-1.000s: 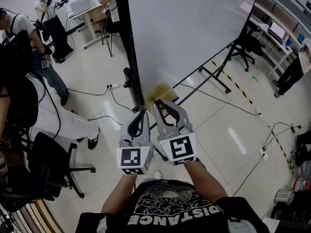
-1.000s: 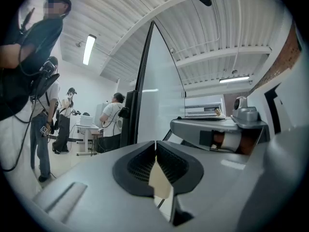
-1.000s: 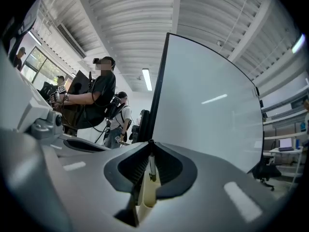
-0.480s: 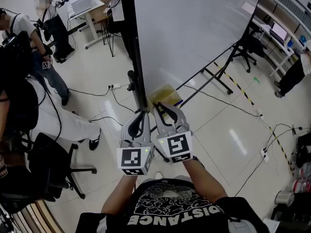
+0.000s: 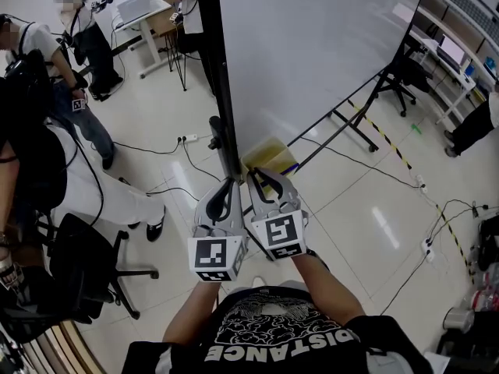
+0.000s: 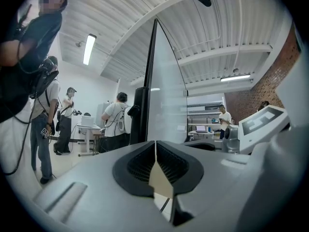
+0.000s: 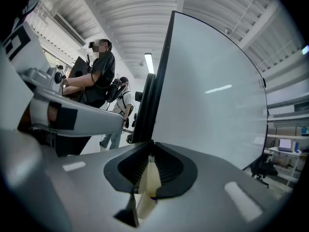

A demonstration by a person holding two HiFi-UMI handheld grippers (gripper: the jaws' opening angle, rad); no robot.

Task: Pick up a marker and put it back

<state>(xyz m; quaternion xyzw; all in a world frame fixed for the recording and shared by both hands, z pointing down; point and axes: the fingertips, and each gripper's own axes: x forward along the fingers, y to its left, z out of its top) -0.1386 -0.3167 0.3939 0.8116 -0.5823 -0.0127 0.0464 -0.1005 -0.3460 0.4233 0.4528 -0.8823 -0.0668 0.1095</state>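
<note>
My two grippers are held side by side in front of the person's chest, pointing at the black side frame [image 5: 221,92] of a large whiteboard [image 5: 312,45]. My left gripper [image 5: 228,182] is shut with nothing between its jaws, and its pads meet in the left gripper view [image 6: 155,142]. My right gripper [image 5: 253,174] is also shut and empty, its tips together in the right gripper view [image 7: 151,144]. Just beyond the tips is a yellowish box [image 5: 269,154] at the foot of the board. A small blue thing [image 5: 289,164] lies at its right edge, too small to tell what it is.
Several people stand at the left near a black office chair [image 5: 86,263]. Cables [image 5: 156,148] run over the pale floor. The board's stand legs [image 5: 351,131] reach out to the right. A white desk [image 5: 140,10] is at the back.
Both grippers have stayed shut. The right gripper has drawn a little nearer to the left one, and the board's frame sits slightly further right in the head view.
</note>
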